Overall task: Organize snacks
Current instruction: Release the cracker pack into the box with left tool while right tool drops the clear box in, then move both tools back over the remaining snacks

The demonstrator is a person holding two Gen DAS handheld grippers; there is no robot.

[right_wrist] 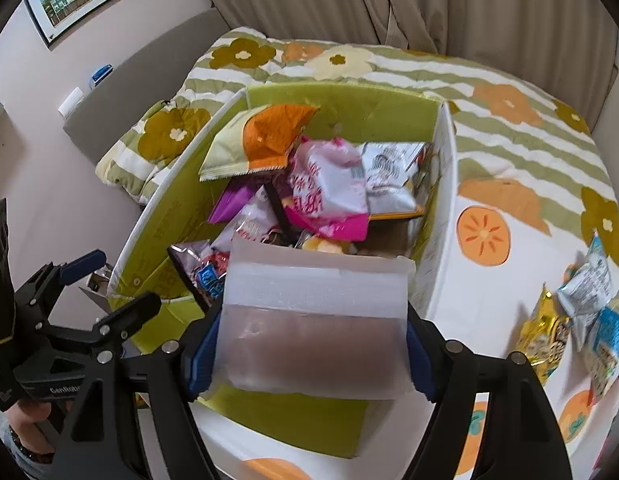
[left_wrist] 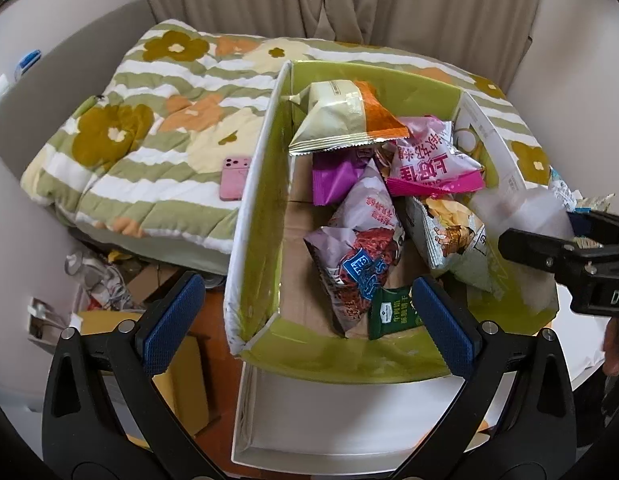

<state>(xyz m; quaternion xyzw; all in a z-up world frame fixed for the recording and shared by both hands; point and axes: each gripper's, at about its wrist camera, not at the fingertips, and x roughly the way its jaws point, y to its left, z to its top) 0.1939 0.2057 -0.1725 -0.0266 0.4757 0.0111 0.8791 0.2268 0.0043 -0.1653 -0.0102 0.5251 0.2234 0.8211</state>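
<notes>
While the right gripper clamps a frosted pouch above the green box, six o'clock rim, and the left gripper gapes empty, premature release risks spilling it outside.

Large red Chinese characters, upside down and not surely readable, are being shown on the pink snack bag at about one o'clock in the left wrist view. The white letters "DA" are being displayed on the black body of the right gripper at three o'clock there. In the right wrist view, "CenRobo" is being shown, cut off, on the left gripper at eight o'clock.
</notes>
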